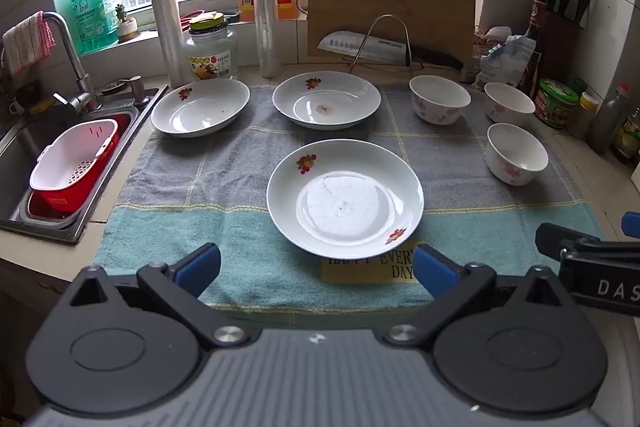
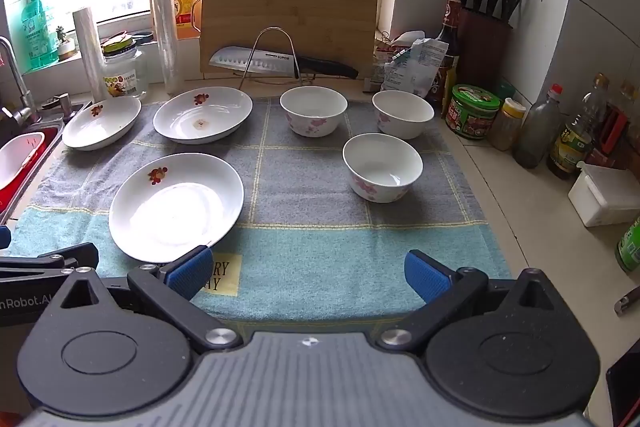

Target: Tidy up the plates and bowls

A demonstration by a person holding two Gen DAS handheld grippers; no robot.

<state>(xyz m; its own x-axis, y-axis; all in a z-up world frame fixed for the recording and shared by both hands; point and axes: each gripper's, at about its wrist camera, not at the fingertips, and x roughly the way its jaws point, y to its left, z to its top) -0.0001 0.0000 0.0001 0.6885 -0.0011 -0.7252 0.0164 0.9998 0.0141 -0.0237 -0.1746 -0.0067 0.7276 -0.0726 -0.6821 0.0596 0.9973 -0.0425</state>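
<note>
Both the left hand-held gripper (image 1: 316, 263) and the right hand-held gripper (image 2: 308, 273) hung spread wide and empty above the near edge of the bench (image 2: 532, 227). On the towel (image 1: 248, 243), one plate (image 1: 345, 195) lay near that edge. Two more plates (image 1: 200, 106) (image 1: 326, 99) sat toward the far edge, and three bowls (image 2: 313, 110) (image 2: 403, 114) (image 2: 382, 167) clustered toward the far right corner.

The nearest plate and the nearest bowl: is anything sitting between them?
No. Between the nearest plate and nearest bowl lies only bare towel, clearest in the right wrist view.
</note>
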